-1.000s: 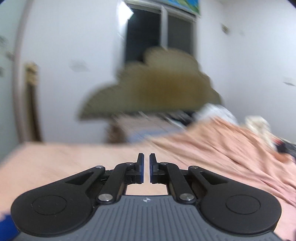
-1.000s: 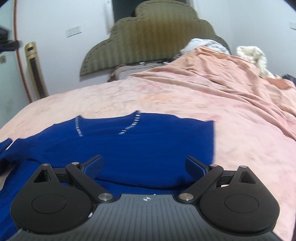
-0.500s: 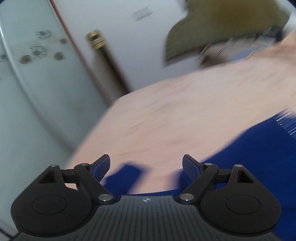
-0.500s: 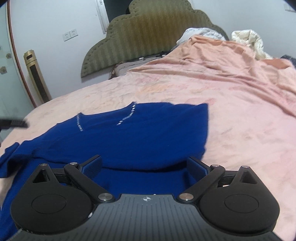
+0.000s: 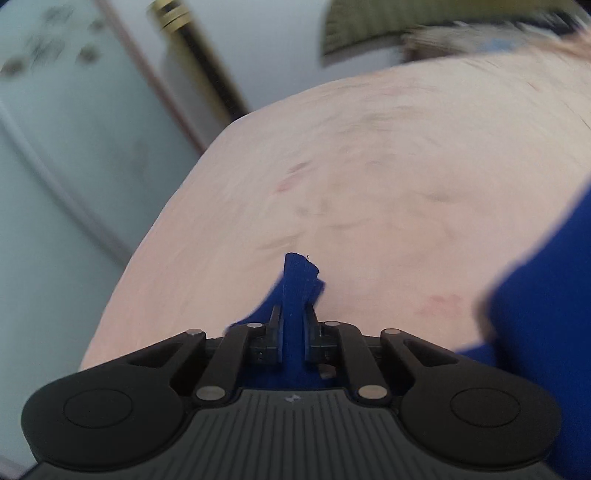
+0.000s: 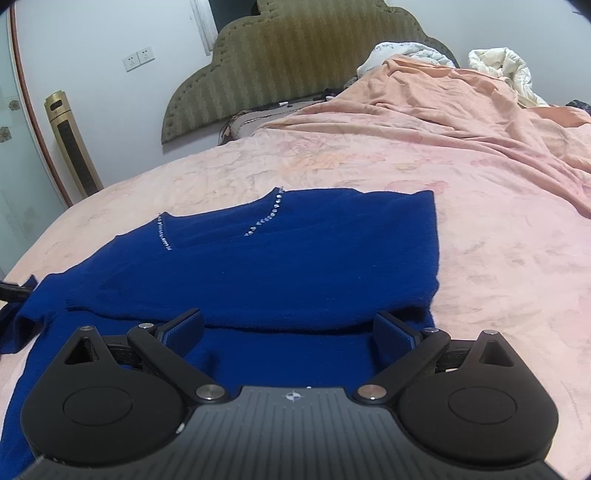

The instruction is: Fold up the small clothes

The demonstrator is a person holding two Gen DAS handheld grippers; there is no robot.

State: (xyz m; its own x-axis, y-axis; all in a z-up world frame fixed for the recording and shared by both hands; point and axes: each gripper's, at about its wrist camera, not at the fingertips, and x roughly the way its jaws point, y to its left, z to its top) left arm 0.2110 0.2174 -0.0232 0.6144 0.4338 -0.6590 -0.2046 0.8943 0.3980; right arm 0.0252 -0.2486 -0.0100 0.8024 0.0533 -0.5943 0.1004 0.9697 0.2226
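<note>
While seen from the two wrists:
Left gripper (image 5: pixel 291 325): fingers pinching blue sweater's (image 6: pixel 303 258) sleeve end, having just closed.
Right gripper (image 6: pixel 288 328): fingers spread above sweater on bed (image 6: pixel 480 229); beaded neckline visible.

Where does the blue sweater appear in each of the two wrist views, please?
Left wrist: blue sweater, a pinch of it at bottom centre, more at the right edge.
Right wrist: blue sweater spread across the centre and lower left.
Shared landmark: olive headboard.

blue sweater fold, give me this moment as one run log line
left tool: shut on left sleeve cuff of blue knit sweater | right tool: open, over hem, holding nothing | sweater: flat on pink bedspread
</note>
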